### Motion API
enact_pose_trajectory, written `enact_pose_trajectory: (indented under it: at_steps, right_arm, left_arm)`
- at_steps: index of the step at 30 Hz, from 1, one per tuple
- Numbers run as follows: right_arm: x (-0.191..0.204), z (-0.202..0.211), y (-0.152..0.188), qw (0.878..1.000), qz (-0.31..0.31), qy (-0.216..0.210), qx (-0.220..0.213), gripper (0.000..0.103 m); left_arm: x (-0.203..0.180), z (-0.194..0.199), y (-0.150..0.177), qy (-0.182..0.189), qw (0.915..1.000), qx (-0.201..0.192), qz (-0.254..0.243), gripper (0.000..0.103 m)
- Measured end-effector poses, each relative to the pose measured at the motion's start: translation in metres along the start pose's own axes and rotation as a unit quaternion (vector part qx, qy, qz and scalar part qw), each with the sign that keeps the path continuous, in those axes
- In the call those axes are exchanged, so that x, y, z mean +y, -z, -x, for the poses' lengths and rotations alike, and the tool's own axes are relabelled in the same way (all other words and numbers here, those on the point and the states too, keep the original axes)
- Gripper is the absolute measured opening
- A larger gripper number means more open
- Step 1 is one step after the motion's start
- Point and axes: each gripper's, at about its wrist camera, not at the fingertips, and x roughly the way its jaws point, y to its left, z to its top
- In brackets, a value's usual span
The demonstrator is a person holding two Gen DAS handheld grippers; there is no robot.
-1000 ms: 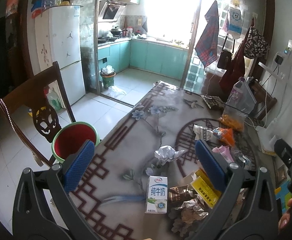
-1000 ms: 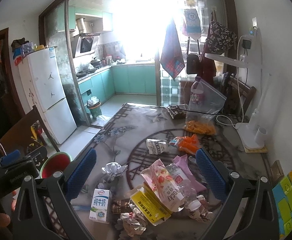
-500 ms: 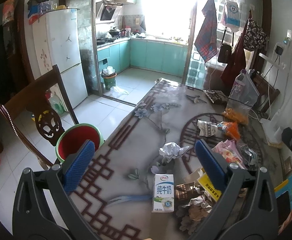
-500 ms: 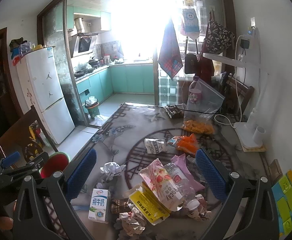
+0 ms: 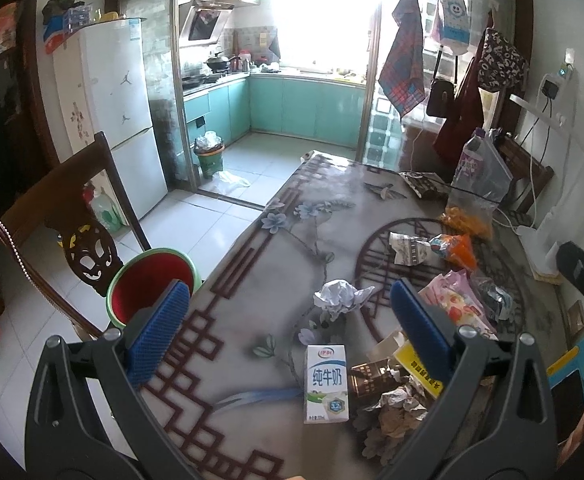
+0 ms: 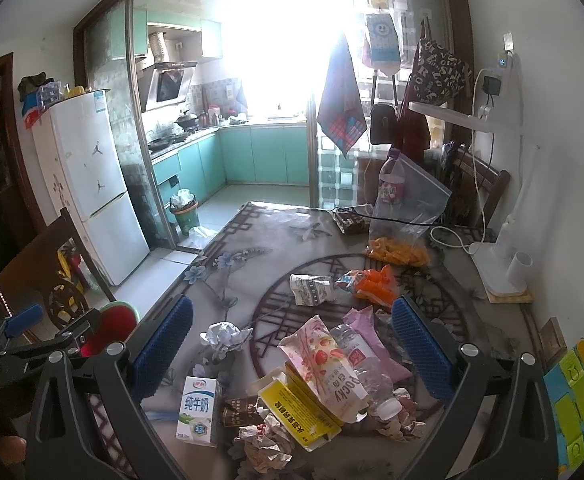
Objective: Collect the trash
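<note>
Trash lies on the patterned table (image 5: 276, 240): a white milk carton (image 5: 326, 384) (image 6: 197, 411), a crumpled white paper (image 5: 341, 298) (image 6: 224, 338), a yellow box (image 6: 297, 410), a pink Pocky wrapper (image 6: 325, 364), a clear bottle (image 6: 365, 376), brown crumpled paper (image 6: 266, 446) and an orange wrapper (image 6: 373, 284). A red bin with a green rim (image 5: 150, 286) stands at the table's left edge. My left gripper (image 5: 288, 328) hovers open above the near table, the carton just below it. My right gripper (image 6: 290, 346) hangs open over the pile.
A dark wooden chair (image 5: 58, 208) stands left of the bin. At the table's far right are a zip bag with orange snacks (image 6: 405, 216), a bottle (image 6: 391, 184) and a white appliance with cables (image 6: 499, 264). A fridge (image 5: 118, 116) and kitchen doorway lie beyond.
Both grippers have drifted slightly back and up from the table; the trash sits a little farther ahead in each view. Nothing was picked up.
</note>
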Motion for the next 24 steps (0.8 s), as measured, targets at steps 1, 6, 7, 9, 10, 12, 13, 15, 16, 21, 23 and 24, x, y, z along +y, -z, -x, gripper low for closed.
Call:
enact_pose_trajectory:
  at_steps: [1, 6, 7, 9, 10, 12, 13, 15, 16, 21, 23, 24]
  right_arm:
    - [0.0, -0.001, 0.0, 1.0, 0.0, 0.001, 0.001, 0.096]
    - [-0.007, -0.009, 0.003, 1.0, -0.001, 0.02, 0.004, 0.096]
    - [-0.01, -0.011, 0.003, 1.0, -0.003, 0.028, 0.005, 0.096]
    - [-0.022, -0.017, 0.008, 0.999, -0.015, 0.047, 0.012, 0.096]
    - [-0.029, -0.02, 0.01, 0.998, -0.021, 0.053, 0.018, 0.096]
    - [-0.041, -0.028, 0.017, 0.997, -0.031, 0.064, 0.035, 0.096]
    - [-0.045, -0.032, 0.021, 0.996, -0.034, 0.065, 0.047, 0.096]
    - [-0.052, -0.038, 0.03, 0.996, -0.036, 0.05, 0.062, 0.096]
    - [-0.053, -0.041, 0.034, 0.996, -0.035, 0.044, 0.07, 0.096]
    - [-0.046, -0.08, 0.064, 0.986, -0.001, -0.013, 0.168, 0.077]
    - [-0.038, -0.095, 0.078, 0.978, 0.012, -0.042, 0.203, 0.071]
    - [-0.033, -0.103, 0.086, 0.974, 0.019, -0.059, 0.22, 0.066]
  left_arm:
    - [0.0, -0.001, 0.001, -0.001, 1.0, 0.0, -0.001, 0.099]
    - [0.0, -0.013, 0.006, 0.015, 0.9998, 0.009, 0.006, 0.099]
    - [-0.002, -0.019, 0.009, 0.018, 0.9997, 0.015, 0.002, 0.099]
    - [-0.006, -0.041, 0.023, 0.033, 0.9982, 0.047, -0.018, 0.099]
    - [-0.009, -0.055, 0.034, 0.04, 0.9966, 0.067, -0.028, 0.099]
    - [-0.014, -0.085, 0.056, 0.047, 0.9913, 0.116, -0.04, 0.098]
    - [-0.017, -0.108, 0.072, 0.053, 0.9846, 0.161, -0.041, 0.092]
    - [-0.017, -0.135, 0.093, 0.063, 0.9743, 0.214, -0.03, 0.081]
    - [-0.018, -0.15, 0.105, 0.067, 0.9684, 0.239, -0.023, 0.079]
    - [-0.027, -0.175, 0.123, 0.087, 0.9594, 0.267, -0.026, 0.08]
    - [-0.032, -0.177, 0.122, 0.097, 0.9587, 0.266, -0.027, 0.06]
    - [-0.033, -0.177, 0.123, 0.098, 0.9581, 0.268, -0.029, 0.059]
